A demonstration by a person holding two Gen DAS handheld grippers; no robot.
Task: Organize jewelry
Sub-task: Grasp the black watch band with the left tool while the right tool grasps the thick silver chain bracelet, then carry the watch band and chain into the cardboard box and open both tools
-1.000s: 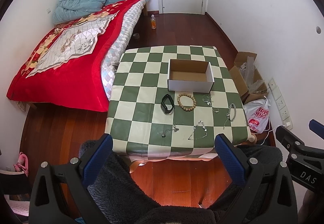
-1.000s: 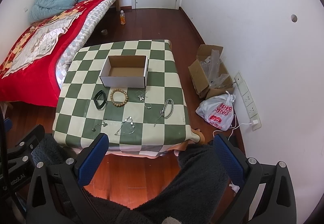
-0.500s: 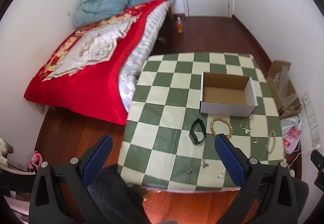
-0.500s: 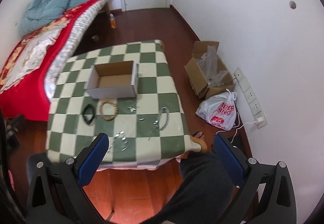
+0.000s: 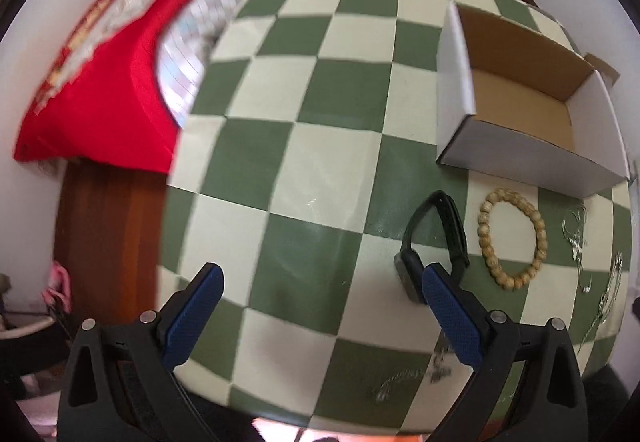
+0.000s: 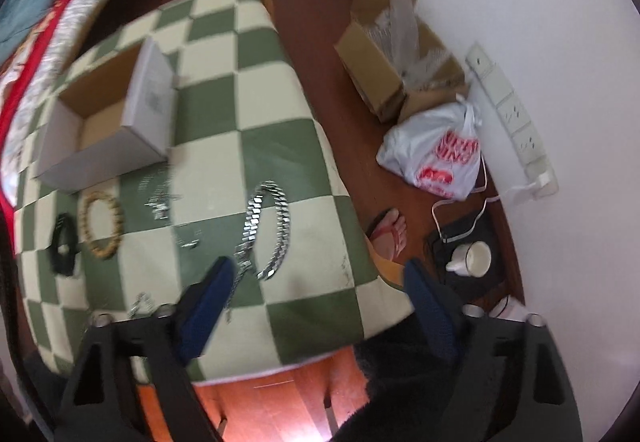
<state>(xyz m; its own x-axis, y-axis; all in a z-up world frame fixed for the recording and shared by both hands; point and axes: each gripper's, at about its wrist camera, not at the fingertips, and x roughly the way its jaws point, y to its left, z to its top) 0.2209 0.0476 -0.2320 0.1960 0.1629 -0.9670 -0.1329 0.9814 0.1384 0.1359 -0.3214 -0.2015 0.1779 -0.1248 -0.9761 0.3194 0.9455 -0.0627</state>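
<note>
An open white cardboard box (image 5: 520, 146) stands on the green checked table (image 5: 320, 162). Before it lie a black band (image 5: 448, 238), a wooden bead bracelet (image 5: 536, 226) and thin silver chains (image 5: 576, 242). My left gripper (image 5: 320, 282) is open and empty over the table's near left part, its right finger (image 5: 444, 306) just short of the black band. In the right wrist view the box (image 6: 100, 158), bead bracelet (image 6: 102, 224), black band (image 6: 64, 246) and a chunky silver link bracelet (image 6: 268, 230) show. My right gripper (image 6: 316, 274) is open, empty, just short of the link bracelet.
A bed with a red cover (image 5: 108, 90) stands left of the table. Right of the table on the wooden floor are a cardboard box (image 6: 384, 74), a white plastic bag (image 6: 440, 154), a cup (image 6: 472, 258) and a person's foot in a sandal (image 6: 390, 234).
Both grippers have moved forward and down toward the table. The left one has closed in on the black band, the right one on the silver link bracelet. Both stay open.
</note>
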